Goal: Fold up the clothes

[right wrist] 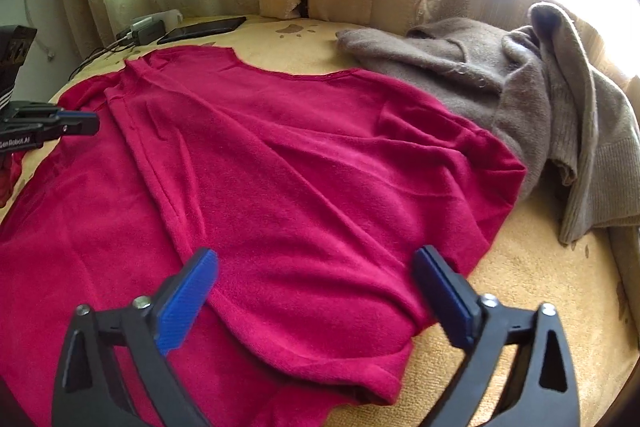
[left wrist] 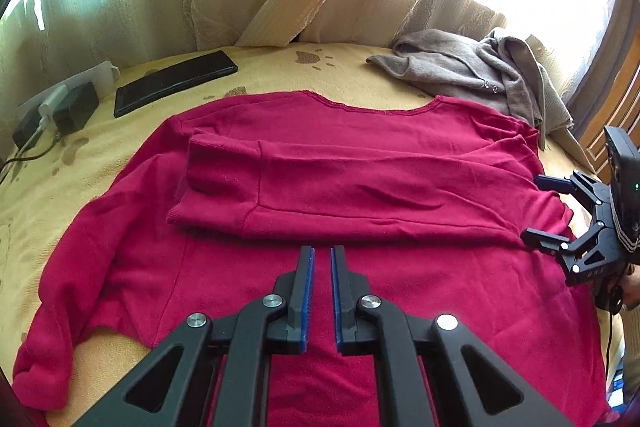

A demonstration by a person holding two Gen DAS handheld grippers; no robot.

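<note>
The left hand-held gripper (left wrist: 322, 255) hovered low over the near hem of a crimson sweater (left wrist: 320, 163), its blue-padded jaws drawn narrow with nothing between them. At the sweater's right edge, the right hand-held gripper (right wrist: 316, 259) stood with jaws spread wide above the cloth, gripping nothing. The sweater lay front-down across the middle of the bed (left wrist: 280, 67), one sleeve (left wrist: 248, 183) folded across its back, the other sleeve (left wrist: 60, 307) trailing toward the bed's near left corner. Further back, a grey-brown cardigan (right wrist: 500, 87) lay heaped at the far right corner, just touching the sweater's shoulder; a dark tablet (left wrist: 172, 83) and a power strip (left wrist: 64, 95) sat along the far left edge. The risk from here appeared to be a snag: a pinch taken too deep could gather the bed's yellow blanket, or dragging could undo the folded sleeve.
</note>
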